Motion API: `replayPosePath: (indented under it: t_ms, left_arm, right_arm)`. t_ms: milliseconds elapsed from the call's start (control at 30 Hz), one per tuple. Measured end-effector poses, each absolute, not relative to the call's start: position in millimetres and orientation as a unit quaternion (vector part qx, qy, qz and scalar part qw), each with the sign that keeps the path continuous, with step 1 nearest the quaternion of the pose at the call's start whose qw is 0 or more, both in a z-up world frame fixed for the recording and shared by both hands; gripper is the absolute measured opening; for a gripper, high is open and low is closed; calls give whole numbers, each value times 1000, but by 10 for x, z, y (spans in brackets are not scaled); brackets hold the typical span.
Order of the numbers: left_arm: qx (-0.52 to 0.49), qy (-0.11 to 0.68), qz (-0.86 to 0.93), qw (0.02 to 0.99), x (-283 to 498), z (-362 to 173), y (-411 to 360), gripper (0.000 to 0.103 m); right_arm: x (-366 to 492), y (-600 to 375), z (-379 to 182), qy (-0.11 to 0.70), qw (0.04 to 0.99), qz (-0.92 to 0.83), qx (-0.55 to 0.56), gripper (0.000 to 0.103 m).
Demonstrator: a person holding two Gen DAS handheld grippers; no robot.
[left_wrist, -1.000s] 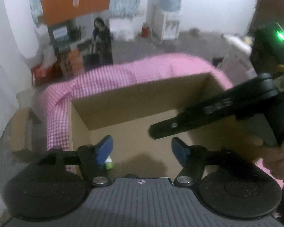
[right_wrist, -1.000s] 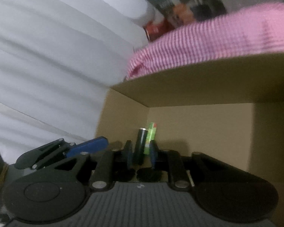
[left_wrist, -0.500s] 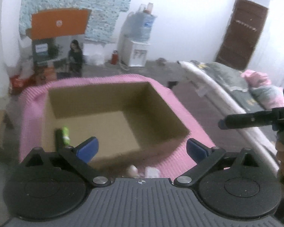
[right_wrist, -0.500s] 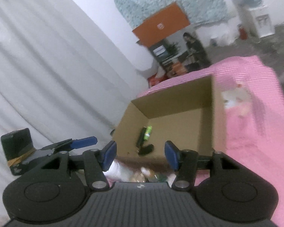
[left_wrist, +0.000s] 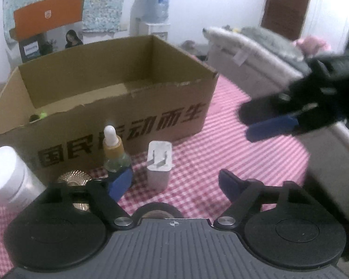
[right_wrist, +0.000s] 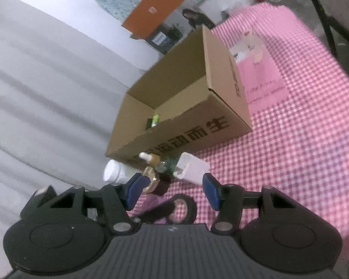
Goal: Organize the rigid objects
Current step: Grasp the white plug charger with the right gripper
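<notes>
Left gripper [left_wrist: 174, 181] closing, nothing held; right gripper [right_wrist: 172, 191] half open, empty. White charger plug [left_wrist: 159, 165] stands before cardboard box [left_wrist: 118, 107]; should be straddled squarely before pads are closed.

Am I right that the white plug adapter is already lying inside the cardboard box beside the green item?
Not quite. The white plug adapter stands outside the cardboard box, on the pink checked cloth in front of its printed wall, as the left wrist view shows. The green item does lie inside the box.
</notes>
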State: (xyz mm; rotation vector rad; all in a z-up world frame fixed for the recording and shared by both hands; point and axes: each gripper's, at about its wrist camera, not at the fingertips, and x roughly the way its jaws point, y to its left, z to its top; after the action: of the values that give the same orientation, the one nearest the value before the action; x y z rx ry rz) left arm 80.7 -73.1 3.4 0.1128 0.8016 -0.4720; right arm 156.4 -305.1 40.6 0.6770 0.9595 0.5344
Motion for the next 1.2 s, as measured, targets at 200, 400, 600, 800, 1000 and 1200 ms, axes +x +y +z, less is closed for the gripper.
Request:
replayPosePath:
  t_ms: [200, 400, 600, 800, 1000, 1200]
  left_arm:
    - [74, 413, -214, 882, 934, -163, -807, 58]
    - [84, 422, -197, 881, 1041, -224, -827, 43]
    - [78, 426, -198, 880, 1112, -271, -808, 31]
    - [64, 428, -225, 873, 1082, -274, -819, 28]
    - [72, 426, -245, 868, 980, -278, -879, 28]
    - [72, 433, -244, 865, 1106, -259, -895, 32]
  right_arm:
    - [1958, -2898, 87, 469, 786, 230, 332, 55]
    - [2217, -2724, -172, 495, 765, 228, 343, 43]
    - [2340, -2596, -289, 504, 756, 234, 345, 31]
    - [2332, -2657, -241, 502, 761, 228, 340, 28]
    - [2208, -2753, -217, 507, 760, 223, 340, 27]
    - [2216, -2776, -216, 509, 759, 225, 339, 28]
